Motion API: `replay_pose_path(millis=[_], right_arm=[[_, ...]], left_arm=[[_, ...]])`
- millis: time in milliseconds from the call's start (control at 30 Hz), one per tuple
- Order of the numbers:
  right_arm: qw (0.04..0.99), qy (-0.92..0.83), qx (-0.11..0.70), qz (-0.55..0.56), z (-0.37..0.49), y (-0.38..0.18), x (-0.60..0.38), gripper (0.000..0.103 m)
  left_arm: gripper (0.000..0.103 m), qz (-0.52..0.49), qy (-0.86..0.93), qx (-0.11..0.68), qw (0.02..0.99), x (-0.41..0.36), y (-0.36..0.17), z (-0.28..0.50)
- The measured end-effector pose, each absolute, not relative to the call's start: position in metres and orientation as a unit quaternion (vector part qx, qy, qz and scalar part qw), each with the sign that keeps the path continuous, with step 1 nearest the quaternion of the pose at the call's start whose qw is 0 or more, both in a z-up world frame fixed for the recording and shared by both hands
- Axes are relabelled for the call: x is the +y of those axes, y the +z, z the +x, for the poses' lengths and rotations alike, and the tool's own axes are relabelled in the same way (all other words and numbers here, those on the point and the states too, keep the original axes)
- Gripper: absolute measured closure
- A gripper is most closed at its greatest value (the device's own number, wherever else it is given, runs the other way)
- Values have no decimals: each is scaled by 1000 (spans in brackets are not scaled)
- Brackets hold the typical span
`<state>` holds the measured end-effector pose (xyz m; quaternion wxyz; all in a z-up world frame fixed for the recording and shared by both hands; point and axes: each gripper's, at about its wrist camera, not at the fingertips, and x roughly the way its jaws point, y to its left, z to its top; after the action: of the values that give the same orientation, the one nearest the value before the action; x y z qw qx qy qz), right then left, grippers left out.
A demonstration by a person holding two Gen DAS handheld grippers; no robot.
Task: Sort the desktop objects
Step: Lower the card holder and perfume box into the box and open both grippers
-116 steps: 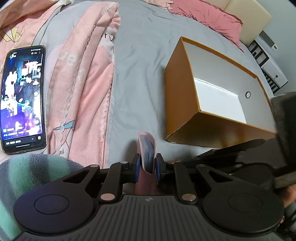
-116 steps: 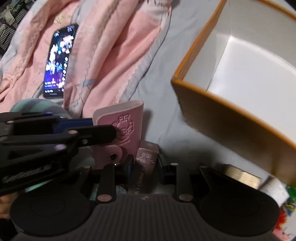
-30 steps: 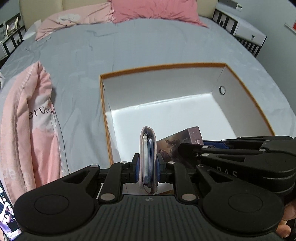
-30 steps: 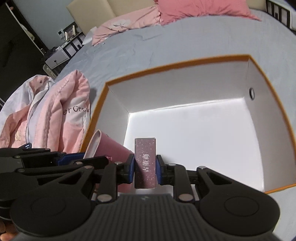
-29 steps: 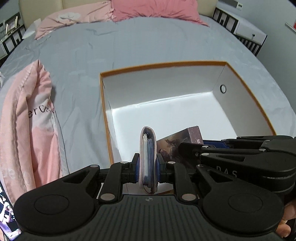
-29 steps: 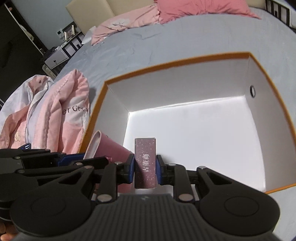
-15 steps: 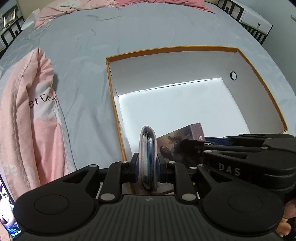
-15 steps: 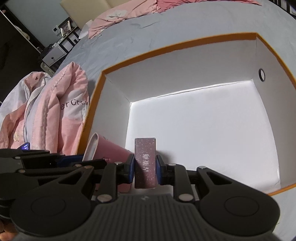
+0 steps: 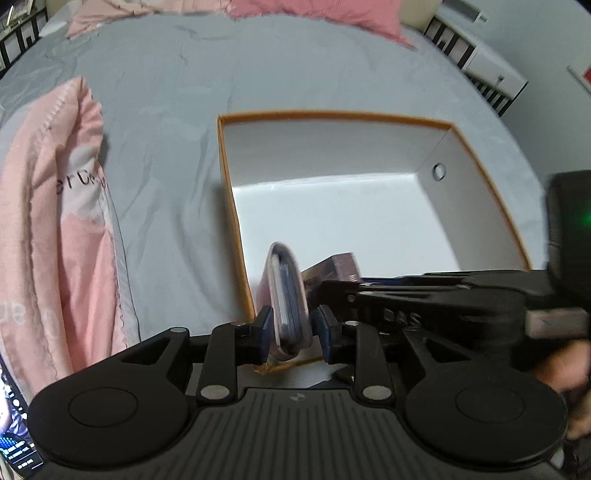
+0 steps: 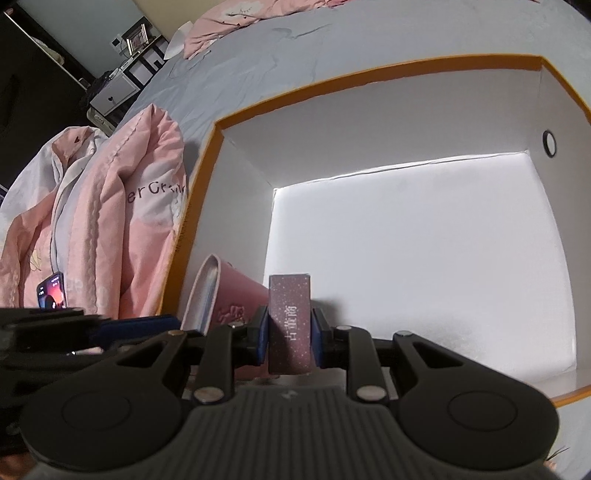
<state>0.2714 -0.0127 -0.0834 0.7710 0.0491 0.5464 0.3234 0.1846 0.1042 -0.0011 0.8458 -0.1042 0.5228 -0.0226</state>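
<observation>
An orange box [image 9: 332, 115] with a white inside lies open on the grey bed. My left gripper [image 9: 293, 326] hangs over the box's near left corner. Its jaws are opening, and the pink wallet [image 9: 288, 295] leans loose between the pads with a small gap on each side. In the right wrist view the wallet [image 10: 229, 299] tips against the left wall of the box [image 10: 369, 74]. My right gripper [image 10: 290, 338] is shut on a small purple carton [image 10: 290, 317], held upright over the box's near edge. That carton [image 9: 340, 264] also shows beside the wallet.
A pink quilt [image 9: 48, 221] is bunched left of the box, with a lit phone [image 10: 51, 293] beside it. Pink pillows [image 9: 314, 14] lie at the head of the bed. White furniture [image 9: 487, 62] stands beyond the right side. A hand [image 9: 565, 369] holds the right gripper.
The left jaws have spread away from the wallet, which now tilts between them. The left gripper shifted a little over the box's corner. The right gripper keeps its hold on the purple carton.
</observation>
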Motion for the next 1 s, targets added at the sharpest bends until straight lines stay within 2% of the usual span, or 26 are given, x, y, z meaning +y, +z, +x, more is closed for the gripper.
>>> replay_pose_path(millis=[133, 267, 433, 567, 600, 667, 767, 1000], right_arm=[[769, 316, 553, 64, 274, -84, -7, 77], [755, 326, 562, 86, 275, -85, -1, 71], [745, 333, 568, 108, 272, -84, -7, 71], [738, 339, 566, 139, 271, -82, -17, 71], [737, 340, 565, 147, 271, -82, -19, 72], [736, 339, 567, 149, 271, -84, -20, 81], [729, 341, 573, 154, 272, -88, -17, 87], [738, 338, 568, 138, 268, -83, -12, 85]], left_arm=[[71, -136, 5, 494, 859, 122, 5, 169], [71, -176, -1, 495, 851, 133, -5, 162], [72, -199, -18, 488, 849, 137, -19, 156], [79, -206, -32, 477, 854, 139, -23, 151], [81, -208, -34, 475, 854, 139, -24, 150], [82, -213, -35, 472, 855, 140, -26, 149], [84, -218, -37, 472, 853, 143, -27, 149], [84, -215, -31, 470, 855, 143, -24, 149]])
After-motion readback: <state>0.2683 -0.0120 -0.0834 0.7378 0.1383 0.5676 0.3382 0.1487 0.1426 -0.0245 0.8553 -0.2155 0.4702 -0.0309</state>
